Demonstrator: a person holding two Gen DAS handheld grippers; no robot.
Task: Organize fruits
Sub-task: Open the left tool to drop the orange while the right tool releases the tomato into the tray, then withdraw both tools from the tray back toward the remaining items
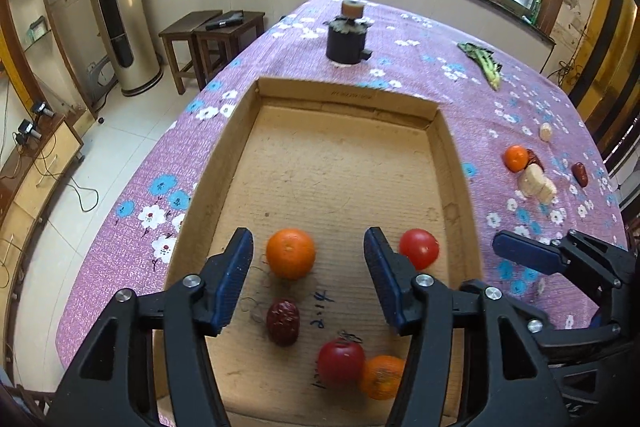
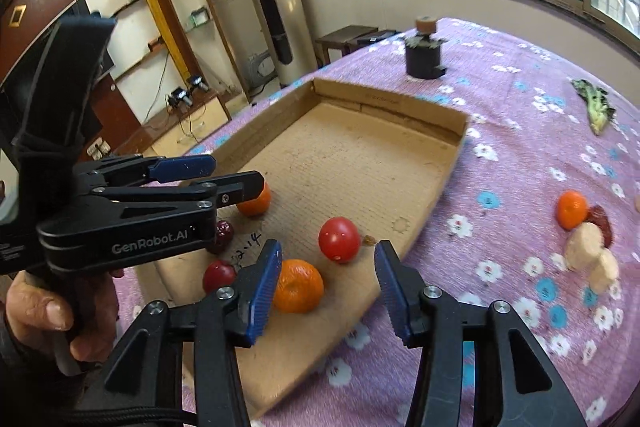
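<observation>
Both sets of tongs are spread apart and empty. The left gripper [image 1: 308, 279] hangs over the cardboard tray [image 1: 240, 147], low in its frame, with an orange [image 1: 291, 253] sitting right between its fingers. The right gripper [image 2: 326, 287] hovers at the tray's near edge, lower middle of its view.

The tray holds two oranges, two tomatoes [image 1: 419, 249] and a dried date [image 1: 283, 321]. Another orange [image 2: 572, 209] waits on the purple tablecloth [image 2: 500, 99] at right, touching pale chunks [image 2: 585, 247] I can't identify.

I'd guess oranges are light and firm, so squeeze across the middle; tomatoes look slick and squishy.

Only the right view shows the hand [image 2: 52, 311] holding the left tongs.
</observation>
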